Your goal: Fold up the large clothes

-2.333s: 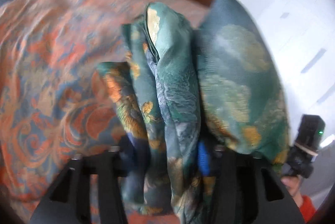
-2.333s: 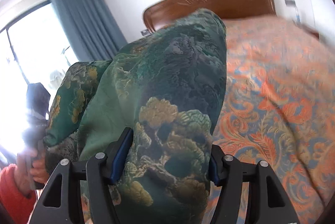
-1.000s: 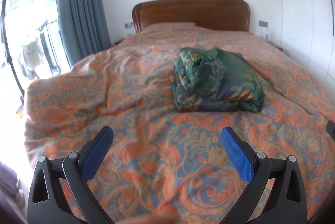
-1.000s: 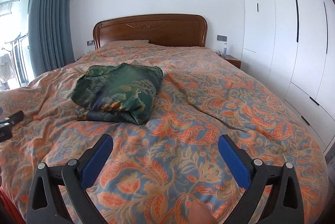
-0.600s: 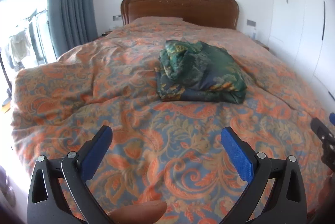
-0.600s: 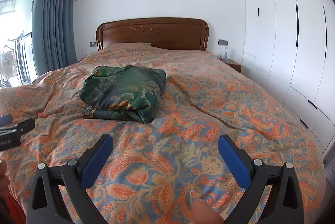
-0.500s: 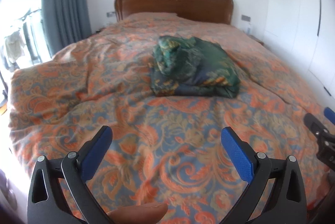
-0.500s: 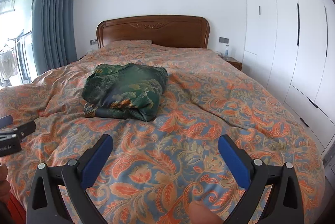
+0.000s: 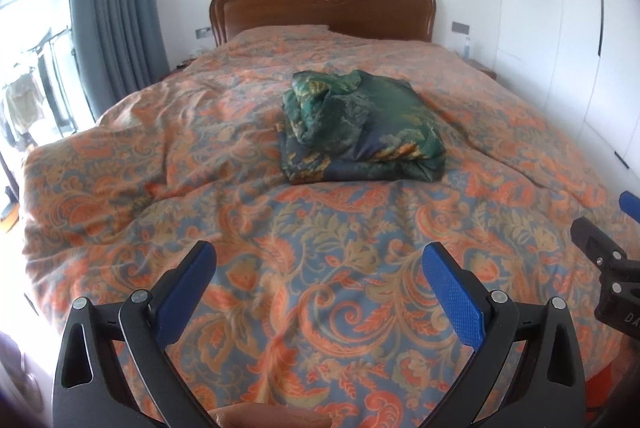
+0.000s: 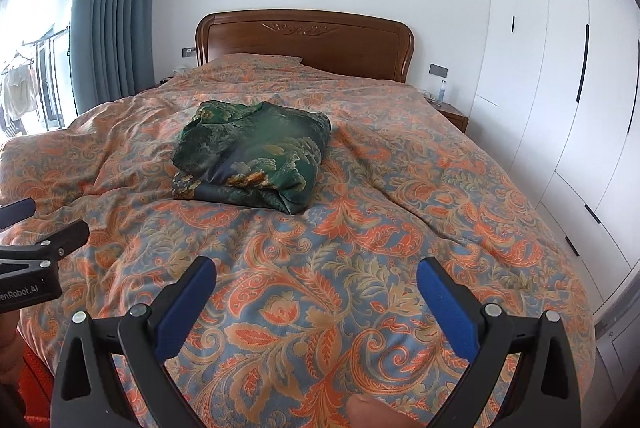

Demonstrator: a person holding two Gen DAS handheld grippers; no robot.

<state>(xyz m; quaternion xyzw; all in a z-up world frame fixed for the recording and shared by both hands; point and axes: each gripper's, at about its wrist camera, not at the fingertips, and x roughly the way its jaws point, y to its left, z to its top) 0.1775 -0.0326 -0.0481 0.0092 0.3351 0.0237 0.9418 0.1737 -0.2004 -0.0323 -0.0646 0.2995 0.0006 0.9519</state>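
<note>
A folded green patterned garment [image 9: 360, 128] lies on the middle of the bed; it also shows in the right wrist view [image 10: 252, 154]. My left gripper [image 9: 320, 292] is open and empty, held well back over the foot of the bed. My right gripper [image 10: 316, 296] is also open and empty, equally far from the garment. Each gripper shows at the edge of the other's view: the right one [image 9: 612, 260] and the left one [image 10: 36, 232].
The bed has an orange and blue paisley cover [image 9: 320, 228] and a wooden headboard [image 10: 304, 40]. Blue curtains [image 10: 112, 8] and a window are at the left. White wardrobes [image 10: 560, 88] line the right wall, with a nightstand [image 10: 452, 116] beside the bed.
Both grippers held the garment 2.3 s ago, let it go on the bed and opened. Since then they have pulled back toward the foot of the bed.
</note>
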